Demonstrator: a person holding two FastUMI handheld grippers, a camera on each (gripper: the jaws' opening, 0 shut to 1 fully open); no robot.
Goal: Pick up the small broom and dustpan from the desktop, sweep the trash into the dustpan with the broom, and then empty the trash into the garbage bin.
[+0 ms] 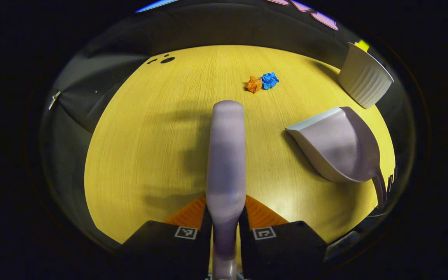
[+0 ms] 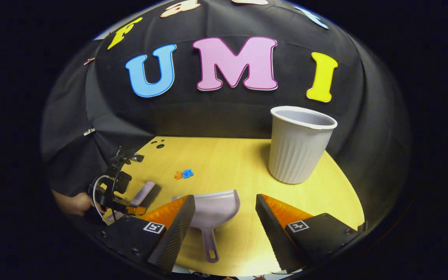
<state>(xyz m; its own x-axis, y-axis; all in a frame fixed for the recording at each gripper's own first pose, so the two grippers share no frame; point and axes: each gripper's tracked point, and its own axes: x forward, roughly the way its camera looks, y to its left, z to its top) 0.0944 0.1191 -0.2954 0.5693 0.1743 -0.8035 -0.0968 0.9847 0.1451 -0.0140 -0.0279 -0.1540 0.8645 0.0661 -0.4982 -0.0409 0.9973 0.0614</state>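
Observation:
My left gripper (image 1: 226,208) is shut on the pale lilac broom (image 1: 226,155), which runs straight ahead over the yellow tabletop. Beyond its far end lie two paper wads, orange (image 1: 253,84) and blue (image 1: 270,80), touching each other. The lilac dustpan (image 1: 336,144) lies on the table to the right, mouth toward the wads. In the right gripper view my right gripper (image 2: 224,198) is open above the dustpan (image 2: 214,210), whose handle (image 2: 209,243) points back between the fingers without touching them. The left gripper (image 2: 132,208), a hand (image 2: 72,204) and the broom (image 2: 142,194) show at the left.
A white ribbed garbage bin (image 2: 300,144) stands upright at the back right of the table (image 2: 231,163), also seen as the bin (image 1: 364,76) in the left gripper view. Small dark holes (image 1: 166,60) mark the table's far left corner. Black cloth walls surround the table.

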